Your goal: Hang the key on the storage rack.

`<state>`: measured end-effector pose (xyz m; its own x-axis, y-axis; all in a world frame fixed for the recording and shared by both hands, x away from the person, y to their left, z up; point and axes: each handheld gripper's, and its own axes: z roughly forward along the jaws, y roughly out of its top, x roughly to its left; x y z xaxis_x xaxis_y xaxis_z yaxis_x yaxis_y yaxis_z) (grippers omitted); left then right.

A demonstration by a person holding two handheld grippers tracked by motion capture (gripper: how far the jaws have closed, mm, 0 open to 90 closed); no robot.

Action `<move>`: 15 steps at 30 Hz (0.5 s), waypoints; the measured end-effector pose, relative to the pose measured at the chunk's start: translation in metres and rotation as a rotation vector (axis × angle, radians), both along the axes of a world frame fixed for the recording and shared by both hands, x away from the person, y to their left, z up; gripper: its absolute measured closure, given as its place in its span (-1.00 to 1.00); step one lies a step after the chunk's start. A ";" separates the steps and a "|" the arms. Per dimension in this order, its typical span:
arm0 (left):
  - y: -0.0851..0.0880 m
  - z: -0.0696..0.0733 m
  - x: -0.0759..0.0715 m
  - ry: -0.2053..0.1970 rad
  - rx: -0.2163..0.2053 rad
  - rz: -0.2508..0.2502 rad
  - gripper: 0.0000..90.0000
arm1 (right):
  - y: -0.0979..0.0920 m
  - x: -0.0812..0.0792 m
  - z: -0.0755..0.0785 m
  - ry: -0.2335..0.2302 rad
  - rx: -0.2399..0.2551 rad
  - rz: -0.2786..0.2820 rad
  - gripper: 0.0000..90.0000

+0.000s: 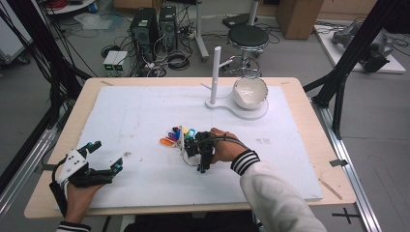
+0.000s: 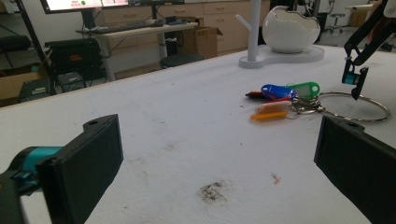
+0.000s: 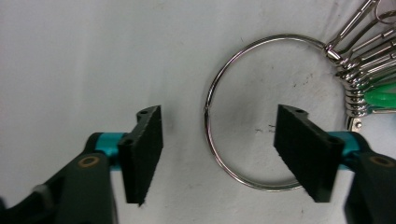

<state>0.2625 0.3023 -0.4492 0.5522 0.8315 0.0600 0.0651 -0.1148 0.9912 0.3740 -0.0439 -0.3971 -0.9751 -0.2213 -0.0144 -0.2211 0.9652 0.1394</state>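
A large metal key ring (image 3: 207, 122) lies flat on the white board, with several small rings and coloured tags (image 1: 173, 136) bunched on one side. My right gripper (image 3: 219, 149) points straight down over it, open, its jaws straddling one side of the ring wire without touching it. In the high view the right gripper (image 1: 197, 151) sits mid-table beside the tags. My left gripper (image 1: 106, 155) rests low at the near left corner, open and empty. In its own view the left gripper (image 2: 219, 158) faces the tags (image 2: 280, 99) and ring (image 2: 369, 114) from a distance.
A white base at the back right carries an upright peg stand (image 1: 216, 72) and an egg-shaped white bowl (image 1: 250, 92). The white board (image 1: 135, 111) covers most of the wooden table (image 1: 72, 116). A small dark smudge (image 2: 212, 191) marks the board near my left gripper.
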 end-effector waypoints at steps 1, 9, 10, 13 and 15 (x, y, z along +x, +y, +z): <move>0.000 0.000 0.000 0.000 0.001 0.001 -0.96 | 0.000 -0.001 0.000 -0.005 -0.006 -0.006 -0.17; 0.000 0.000 0.000 -0.001 0.000 0.001 -0.96 | 0.002 -0.002 -0.002 0.004 -0.031 0.004 0.16; 0.000 0.000 0.000 -0.001 0.000 0.000 -0.96 | 0.002 -0.002 -0.002 0.004 -0.031 0.004 0.16; 0.000 0.000 0.000 -0.001 0.000 0.000 -0.96 | 0.002 -0.003 -0.003 -0.002 -0.046 0.007 0.27; 0.000 0.000 0.000 -0.002 0.002 0.000 -0.96 | 0.003 -0.003 -0.003 0.006 -0.048 0.027 0.38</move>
